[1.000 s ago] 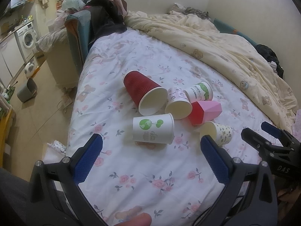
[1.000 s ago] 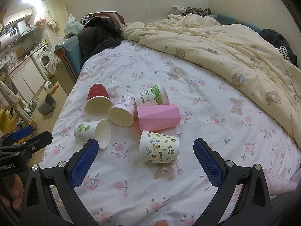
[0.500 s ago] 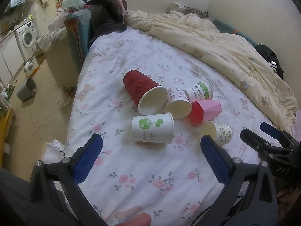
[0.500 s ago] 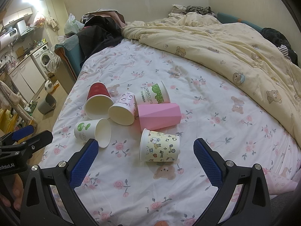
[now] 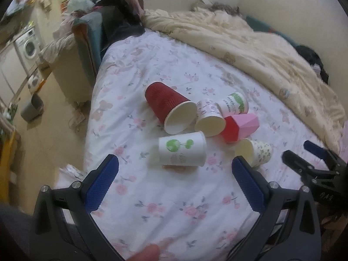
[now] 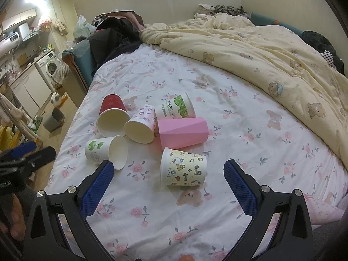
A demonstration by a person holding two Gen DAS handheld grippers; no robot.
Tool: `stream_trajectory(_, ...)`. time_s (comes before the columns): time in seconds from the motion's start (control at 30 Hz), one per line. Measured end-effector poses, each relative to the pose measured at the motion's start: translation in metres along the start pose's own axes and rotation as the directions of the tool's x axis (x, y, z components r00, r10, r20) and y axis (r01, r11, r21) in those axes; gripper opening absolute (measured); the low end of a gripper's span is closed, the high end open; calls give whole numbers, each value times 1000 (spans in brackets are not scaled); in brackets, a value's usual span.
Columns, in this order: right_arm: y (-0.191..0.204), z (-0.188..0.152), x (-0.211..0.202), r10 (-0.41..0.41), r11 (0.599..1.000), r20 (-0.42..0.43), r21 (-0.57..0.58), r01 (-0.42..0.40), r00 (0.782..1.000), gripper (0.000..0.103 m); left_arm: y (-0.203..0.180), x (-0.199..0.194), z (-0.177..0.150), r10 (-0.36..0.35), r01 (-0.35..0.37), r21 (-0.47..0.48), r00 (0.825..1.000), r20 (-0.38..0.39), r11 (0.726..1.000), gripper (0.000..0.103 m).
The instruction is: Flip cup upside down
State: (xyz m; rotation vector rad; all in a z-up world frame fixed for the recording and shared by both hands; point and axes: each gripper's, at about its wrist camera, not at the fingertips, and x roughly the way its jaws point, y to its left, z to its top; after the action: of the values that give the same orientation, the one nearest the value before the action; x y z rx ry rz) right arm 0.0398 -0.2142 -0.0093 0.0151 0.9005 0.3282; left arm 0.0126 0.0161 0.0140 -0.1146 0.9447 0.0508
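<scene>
Six cups lie on their sides in a cluster on the floral bedsheet (image 6: 239,117), the cartoon-print cup (image 6: 183,168) nearest the right gripper (image 6: 166,169), whose jaws stand wide and hold nothing. The left gripper (image 5: 175,169) is likewise spread wide and empty before the white cup with green tree print (image 5: 182,149), which seems to touch the red cup (image 5: 167,105), though that view is blurred

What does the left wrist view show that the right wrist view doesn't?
Only the left wrist view shows the left gripper head-on, open, and the pink cup's red inside. Only the right wrist view shows the right gripper head-on, open, the wall cabinets, and the cartoon cup's full printed side. Both show six cups lying on their sides on the floral sheet, the cream blanket and the washing machine.
</scene>
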Motion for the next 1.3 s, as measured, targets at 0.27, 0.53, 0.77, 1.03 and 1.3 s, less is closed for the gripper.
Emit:
stream_trajectory(0.27, -21, 0, 6, -1, 996, -44, 93, 5, 999, 103, -18, 75, 28, 37, 126, 446, 940, -339, 886, 102)
stream_trajectory(0.53, -29, -1, 6, -12, 993, -56, 117, 19, 998, 103, -58, 128, 9, 158, 242, 725, 886, -436, 645, 101)
stream_trajectory(0.77, -33, -1, 10, -13, 992, -69, 127, 22, 998, 103, -71, 172, -9, 318, 241, 825, 839, -442, 510, 100)
stream_trajectory(1.03, -35, 0, 10, -7, 990, -74, 140, 17, 997, 103, -68, 192, -13, 365, 256, 820, 799, -477, 511, 50)
stream_trajectory(1.3, -37, -1, 9, 1, 988, -71, 154, 10, 997, 103, -62, 164, -6, 261, 303, 728, 793, -550, 615, 49)
